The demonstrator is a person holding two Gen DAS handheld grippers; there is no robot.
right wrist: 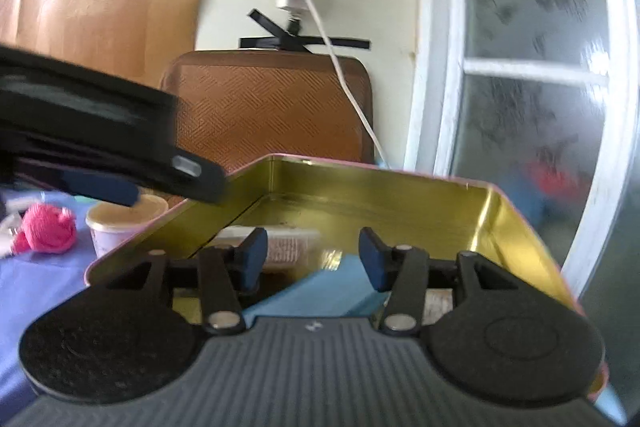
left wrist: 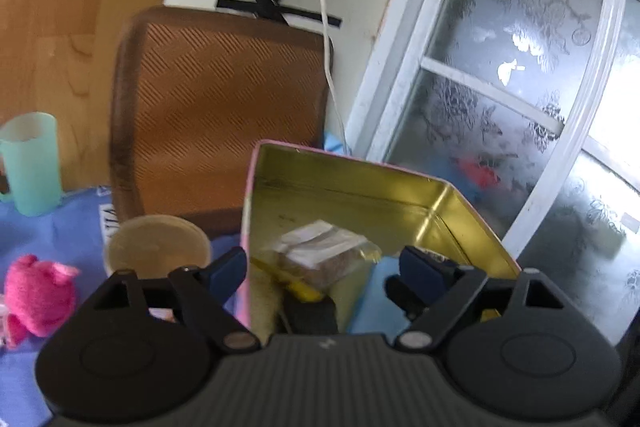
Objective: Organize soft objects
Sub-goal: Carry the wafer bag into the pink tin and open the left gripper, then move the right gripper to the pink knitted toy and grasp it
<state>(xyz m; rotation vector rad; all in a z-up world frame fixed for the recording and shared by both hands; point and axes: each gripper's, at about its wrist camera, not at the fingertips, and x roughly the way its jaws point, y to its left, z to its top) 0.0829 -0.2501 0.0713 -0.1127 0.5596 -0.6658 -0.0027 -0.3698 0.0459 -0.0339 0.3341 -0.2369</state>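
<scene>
Daylight pours through the frosted window (left wrist: 520, 75) right of the claws – glare whitens its panes. Both views smear with motion blur, straight lines bowing toward the rims – the tin (right wrist: 360, 195) gleams.

pink plush toy (left wrist: 38, 297) on blue cloth (left wrist: 60, 223)

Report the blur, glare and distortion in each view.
Left wrist view: fisheye bends the window frame into an arc; bright glare at the right edge washes out the frosted glass; pink plush soft. Right wrist view: the left gripper is motion-smeared; the tin's gold interior shines.
</scene>
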